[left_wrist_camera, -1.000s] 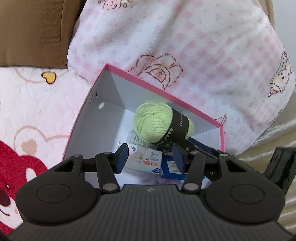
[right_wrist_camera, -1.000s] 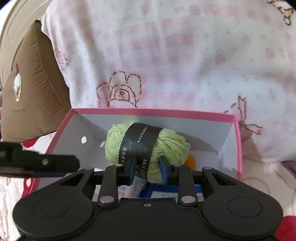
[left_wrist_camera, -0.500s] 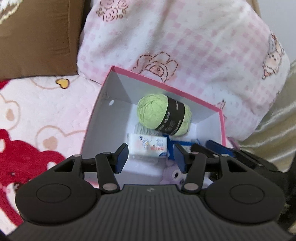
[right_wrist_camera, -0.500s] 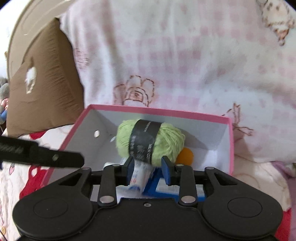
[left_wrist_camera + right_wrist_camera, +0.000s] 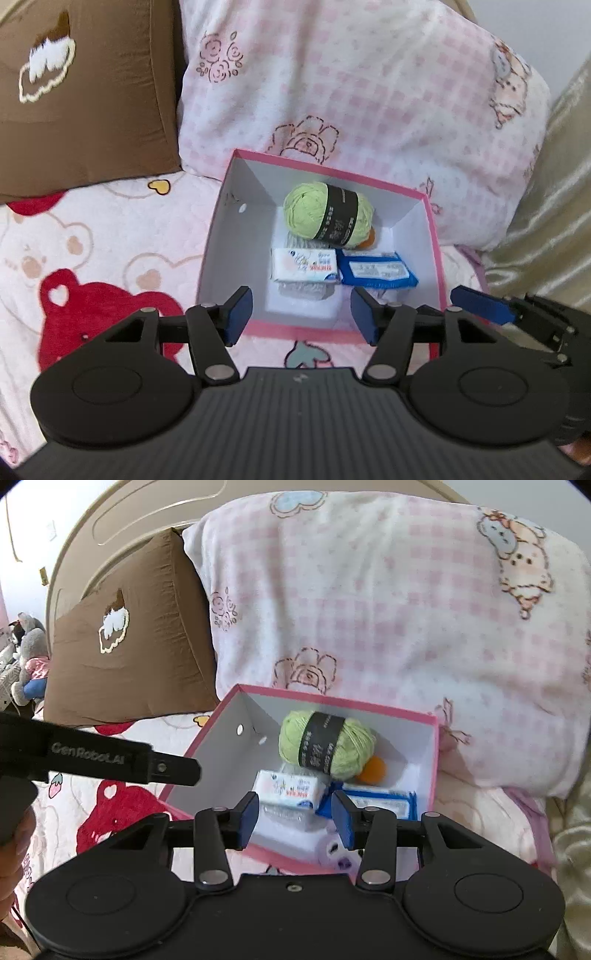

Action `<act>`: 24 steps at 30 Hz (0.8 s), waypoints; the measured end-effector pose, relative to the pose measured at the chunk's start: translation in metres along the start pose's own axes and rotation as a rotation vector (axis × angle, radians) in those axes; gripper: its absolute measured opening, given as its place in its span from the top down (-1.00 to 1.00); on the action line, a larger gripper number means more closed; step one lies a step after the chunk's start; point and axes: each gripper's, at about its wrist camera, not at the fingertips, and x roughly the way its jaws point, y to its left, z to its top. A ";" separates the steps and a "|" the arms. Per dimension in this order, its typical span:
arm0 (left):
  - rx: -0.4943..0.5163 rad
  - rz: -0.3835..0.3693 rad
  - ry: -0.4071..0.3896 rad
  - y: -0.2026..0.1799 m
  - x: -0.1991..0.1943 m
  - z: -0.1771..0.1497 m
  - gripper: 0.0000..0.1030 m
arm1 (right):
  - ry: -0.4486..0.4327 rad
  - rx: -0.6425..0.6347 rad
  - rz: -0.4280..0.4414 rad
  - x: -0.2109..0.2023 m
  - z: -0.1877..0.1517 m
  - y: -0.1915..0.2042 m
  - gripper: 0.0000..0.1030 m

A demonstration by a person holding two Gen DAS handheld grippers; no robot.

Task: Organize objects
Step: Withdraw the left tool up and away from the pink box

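Observation:
A pink-rimmed white box (image 5: 236, 221) (image 5: 436, 760) sits on the bed against a pillow. Inside lie a green yarn ball (image 5: 327, 216) (image 5: 325, 744) with a black band, a white tissue pack (image 5: 304, 269) (image 5: 290, 788), a blue pack (image 5: 376, 273) (image 5: 384, 806) and an orange ball (image 5: 373, 770). My left gripper (image 5: 301, 319) is open and empty, above the box's near edge. My right gripper (image 5: 293, 819) is open and empty, above the box's near side; a white plush toy (image 5: 334, 847) shows under it.
A pink checked pillow (image 5: 369, 92) (image 5: 388, 609) and a brown cushion (image 5: 81, 96) (image 5: 133, 653) stand behind the box. A bear-print blanket (image 5: 92, 266) covers the bed. Stuffed toys (image 5: 27, 657) sit at far left. A shiny beige cover (image 5: 554, 184) lies right.
My right gripper let go of the yarn ball, which now rests in the box, and opened. Both grippers pulled back and up from the box.

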 end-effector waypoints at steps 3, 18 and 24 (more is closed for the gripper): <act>0.037 0.011 0.009 -0.004 -0.012 -0.009 -0.14 | -0.003 -0.047 -0.007 -0.013 -0.008 0.010 0.06; 0.138 0.072 -0.005 -0.007 -0.072 -0.047 -0.30 | -0.029 -0.015 0.021 -0.068 -0.037 0.027 -0.22; 0.153 0.083 -0.012 -0.006 -0.085 -0.062 -0.40 | -0.021 0.027 0.005 -0.079 -0.049 0.028 -0.25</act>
